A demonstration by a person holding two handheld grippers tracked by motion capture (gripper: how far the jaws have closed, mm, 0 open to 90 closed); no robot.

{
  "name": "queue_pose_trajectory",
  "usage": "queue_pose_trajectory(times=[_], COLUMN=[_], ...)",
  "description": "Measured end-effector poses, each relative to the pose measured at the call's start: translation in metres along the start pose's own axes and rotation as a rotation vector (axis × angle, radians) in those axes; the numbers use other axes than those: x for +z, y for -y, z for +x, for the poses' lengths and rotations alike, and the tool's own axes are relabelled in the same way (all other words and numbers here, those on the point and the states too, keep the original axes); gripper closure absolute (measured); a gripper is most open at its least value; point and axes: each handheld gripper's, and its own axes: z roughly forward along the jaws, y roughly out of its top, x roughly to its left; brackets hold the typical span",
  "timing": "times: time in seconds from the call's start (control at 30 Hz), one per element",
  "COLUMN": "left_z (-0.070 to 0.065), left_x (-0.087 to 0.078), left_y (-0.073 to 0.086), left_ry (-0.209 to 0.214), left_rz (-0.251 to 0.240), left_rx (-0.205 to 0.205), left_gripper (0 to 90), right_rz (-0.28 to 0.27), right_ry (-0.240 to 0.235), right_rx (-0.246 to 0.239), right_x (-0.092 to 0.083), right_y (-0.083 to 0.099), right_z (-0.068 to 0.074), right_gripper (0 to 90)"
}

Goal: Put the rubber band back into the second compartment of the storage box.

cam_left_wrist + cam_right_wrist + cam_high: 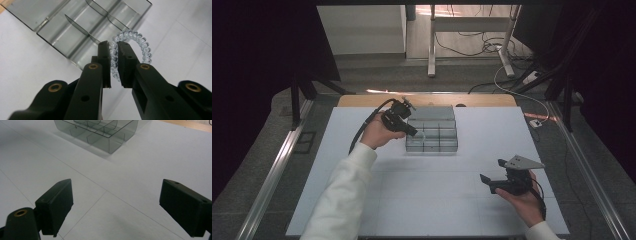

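A clear spiral hair tie point(130, 42) is pinched between the jaws of my left gripper point(113, 45), which is shut on it. That left gripper point(411, 131) hovers at the left edge of a smoky transparent box point(432, 129) divided into several compartments, lid open, at the middle back of the table. The same box point(82, 25) lies just beyond the held tie. My right gripper point(491, 171) rests low at the front right, open, nothing between its jaws; its pads point(56, 205) stand wide apart, with the box point(100, 131) farther off.
A white table top point(432, 195) with faint seam lines carries the box. A wooden strip point(362, 100) borders its far edge. Metal rails run along both sides, and cables and table legs lie on the floor beyond.
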Motion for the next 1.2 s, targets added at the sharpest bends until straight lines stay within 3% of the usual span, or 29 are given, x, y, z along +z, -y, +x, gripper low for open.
queue_pose_trajectory(times=[0.6,0.67,0.83,1.0,1.2], left_z=[0.035,0.040,0.053,0.059,0.057], left_x=[0.030,0.035,0.047,0.055,0.058], left_y=[-0.055,-0.059,-0.069,-0.075,-0.074], left_ry=[-0.014,-0.014,-0.015,-0.022,-0.020], left_rz=[0.005,0.001,0.000,-0.003,0.009], left_rx=[-0.088,-0.113,-0.162,-0.185,-0.172], left_gripper=[81.8,81.8,81.9,81.9,81.8], right_rz=[-0.009,-0.008,-0.008,-0.011,-0.009], right_ry=[-0.003,-0.004,-0.001,0.005,0.003], right_rx=[0.010,0.009,0.011,0.019,0.018], right_x=[0.000,0.000,0.000,-0.001,-0.001], right_y=[0.000,0.000,0.001,0.001,0.002], right_z=[-0.004,-0.004,-0.005,-0.007,-0.006], right_gripper=[12.6,12.6,12.6,12.6,12.6])
